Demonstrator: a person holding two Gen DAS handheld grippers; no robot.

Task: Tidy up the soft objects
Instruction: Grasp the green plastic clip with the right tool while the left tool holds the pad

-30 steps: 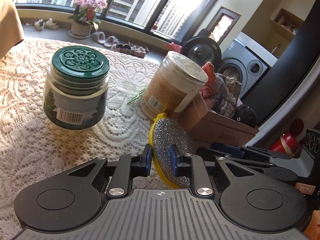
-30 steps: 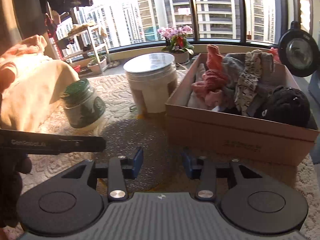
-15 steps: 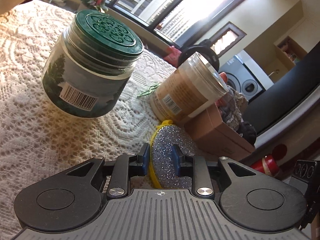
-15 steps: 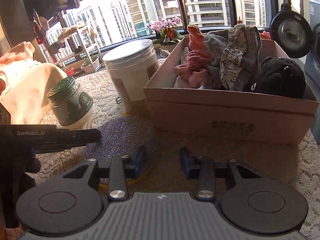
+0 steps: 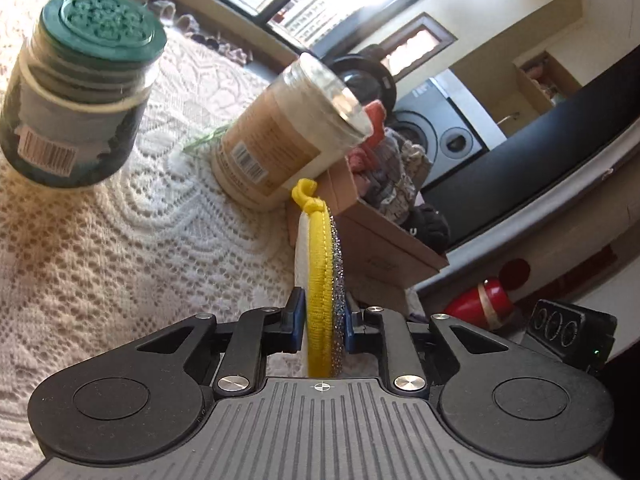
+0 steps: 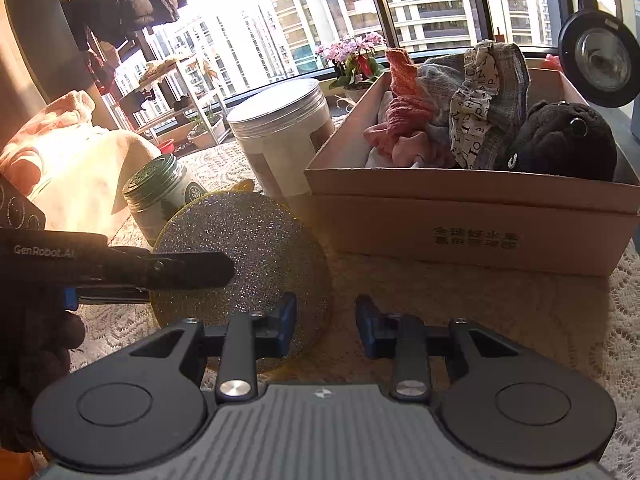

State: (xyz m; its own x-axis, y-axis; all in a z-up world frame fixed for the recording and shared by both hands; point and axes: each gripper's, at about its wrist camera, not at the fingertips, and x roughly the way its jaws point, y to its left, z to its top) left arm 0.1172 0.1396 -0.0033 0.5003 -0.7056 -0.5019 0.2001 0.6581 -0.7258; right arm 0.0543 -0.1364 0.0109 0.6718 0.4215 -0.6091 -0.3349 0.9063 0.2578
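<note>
1. Scrubber pad [image 5: 320, 280], the round yellow-edged one with a glittery face, stands on edge between the fingers of my left gripper [image 5: 320, 322], whose jaws are closing onto its rim; I judge I hold it upright so it comes clear of the lace tablecloth [image 5: 120, 248]
2. Cardboard box [image 6: 472, 216] sits just past the pad, already heaped with soft things, a black plush toy [image 6: 560, 140] among them, so I judge the pad belongs there
3. Two jars, the green-lidded jar [image 5: 80, 92] and the tan jar [image 5: 280, 132], stand beside the box; hard goods, so I leave them
4. My right gripper [image 6: 326, 328] hovers narrow and closing on nothing, with the pad's face just to its left
</note>
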